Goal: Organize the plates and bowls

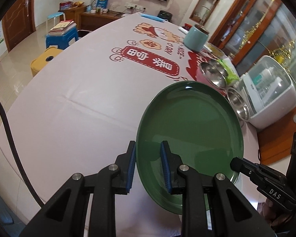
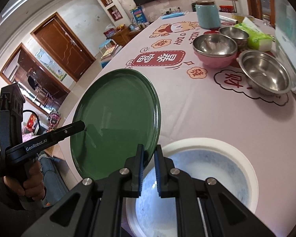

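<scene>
A green plate [image 1: 189, 130] is held tilted above the pink tablecloth [image 1: 79, 102]. My left gripper [image 1: 148, 165] straddles its left rim with a gap between the pads. My right gripper [image 2: 149, 167] is closed on the plate's opposite rim [image 2: 116, 116]. Each gripper shows in the other's view, the right [image 1: 246, 167] and the left [image 2: 69, 130]. Below the plate lies a white plate with a blue centre [image 2: 217, 148]. A steel bowl sits nested in a pink bowl [image 2: 215, 47], with two more steel bowls [image 2: 264, 73] nearby.
A teal jar [image 2: 207, 13] and a green tissue pack [image 2: 254, 33] stand at the far right of the table. A white appliance [image 1: 266, 92] sits at the right edge. Stools [image 1: 61, 37] stand on the floor to the left.
</scene>
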Demonstrator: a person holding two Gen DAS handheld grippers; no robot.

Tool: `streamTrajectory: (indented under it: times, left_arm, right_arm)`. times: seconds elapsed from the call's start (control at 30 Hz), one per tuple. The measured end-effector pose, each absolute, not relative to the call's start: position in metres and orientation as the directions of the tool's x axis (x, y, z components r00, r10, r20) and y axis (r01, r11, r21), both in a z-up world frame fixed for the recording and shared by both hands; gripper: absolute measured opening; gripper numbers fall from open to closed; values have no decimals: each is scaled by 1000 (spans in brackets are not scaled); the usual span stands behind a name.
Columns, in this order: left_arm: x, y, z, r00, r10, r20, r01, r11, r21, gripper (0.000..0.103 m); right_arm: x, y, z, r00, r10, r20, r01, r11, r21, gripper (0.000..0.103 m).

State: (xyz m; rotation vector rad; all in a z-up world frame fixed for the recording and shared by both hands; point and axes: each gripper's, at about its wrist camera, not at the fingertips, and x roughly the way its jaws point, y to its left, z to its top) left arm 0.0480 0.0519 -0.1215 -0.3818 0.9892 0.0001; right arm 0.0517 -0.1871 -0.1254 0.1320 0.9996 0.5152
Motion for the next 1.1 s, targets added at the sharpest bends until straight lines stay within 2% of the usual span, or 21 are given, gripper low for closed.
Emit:
streamTrajectory:
  times: [0.6,1.1]
  left_arm:
    - [34,-5,-115,498,-317,-807,88,945,-316,22]
    - [33,-64,-142,386,-377,-842,221,924,-312,22]
  right_arm:
    - [-25,-235,-122,551,344,-761,-133,936,326,11]
    - [-60,-282,-147,536,254,-805,30,947,319,12]
